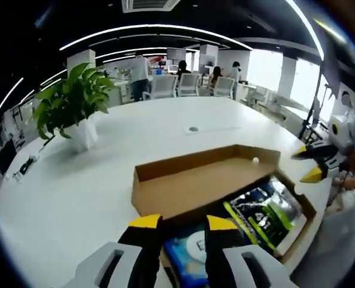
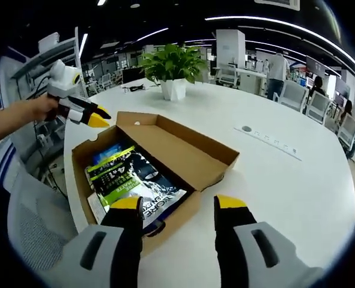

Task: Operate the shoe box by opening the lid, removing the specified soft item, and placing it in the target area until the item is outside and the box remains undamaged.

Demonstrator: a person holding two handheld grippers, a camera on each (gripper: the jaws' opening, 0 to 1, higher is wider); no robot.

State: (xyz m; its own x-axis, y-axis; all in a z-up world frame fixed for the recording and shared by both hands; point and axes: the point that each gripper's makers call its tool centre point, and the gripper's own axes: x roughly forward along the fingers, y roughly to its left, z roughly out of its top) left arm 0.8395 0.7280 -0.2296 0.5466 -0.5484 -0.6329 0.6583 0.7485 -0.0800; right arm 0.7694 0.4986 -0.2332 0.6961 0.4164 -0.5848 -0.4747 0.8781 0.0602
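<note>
Now | shoe box (image 2: 165,153) lid open | soft packs (image 2: 132,180) inside | left claw (image 1: 184,225) spread | right claw (image 2: 178,210) spread

Open office, white table (image 1: 105,180), potted plant (image 1: 75,102), strip ceiling lights (image 1: 147,27)

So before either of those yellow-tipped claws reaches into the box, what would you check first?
1. Lid open: ok, the shoe box has its lid folded back flat.
2. Soft item reachable: ok, the dark and green packet lies uncovered inside.
3. Left gripper free: ok, jaws apart, nothing between them, above the box's near edge.
4. Right gripper free: ok, open and empty.
5. Box undamaged: ok as far as visible.
6. Target area on the table: cannot tell, nothing marks it.
</note>
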